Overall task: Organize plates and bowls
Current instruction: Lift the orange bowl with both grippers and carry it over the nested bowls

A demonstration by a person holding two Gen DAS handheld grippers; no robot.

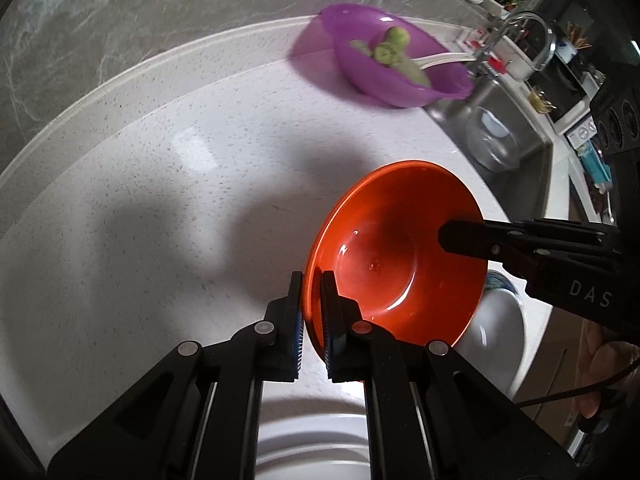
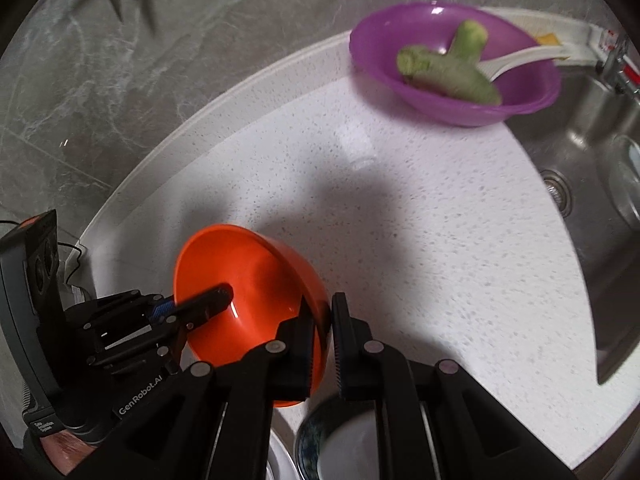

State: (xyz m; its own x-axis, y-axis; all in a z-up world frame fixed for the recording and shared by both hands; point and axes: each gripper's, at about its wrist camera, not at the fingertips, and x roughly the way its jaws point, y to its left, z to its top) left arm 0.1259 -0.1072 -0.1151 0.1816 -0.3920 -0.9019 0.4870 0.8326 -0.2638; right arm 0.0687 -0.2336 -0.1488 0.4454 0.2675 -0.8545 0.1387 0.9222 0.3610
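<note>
An orange bowl (image 1: 400,248) hangs tilted above the white speckled counter (image 1: 160,200), held by both grippers at opposite edges. In the left wrist view my left gripper (image 1: 312,282) is shut on the bowl's near rim, one pad inside and one outside. My right gripper (image 1: 450,236) reaches in from the right onto the far rim. In the right wrist view my right gripper (image 2: 324,304) is shut on the orange bowl (image 2: 248,264) at its right rim, while my left gripper (image 2: 224,296) pinches the left rim. Under the bowl lie a white plate (image 1: 312,440) and a white bowl (image 1: 500,336).
A purple bowl (image 2: 452,60) holding green vegetable pieces (image 2: 448,68) and a white spoon (image 2: 516,60) stands at the counter's back, next to the steel sink (image 2: 592,152) and tap (image 1: 520,32). A grey marbled wall (image 2: 80,100) runs behind. A blue-patterned bowl (image 2: 320,440) sits below my right gripper.
</note>
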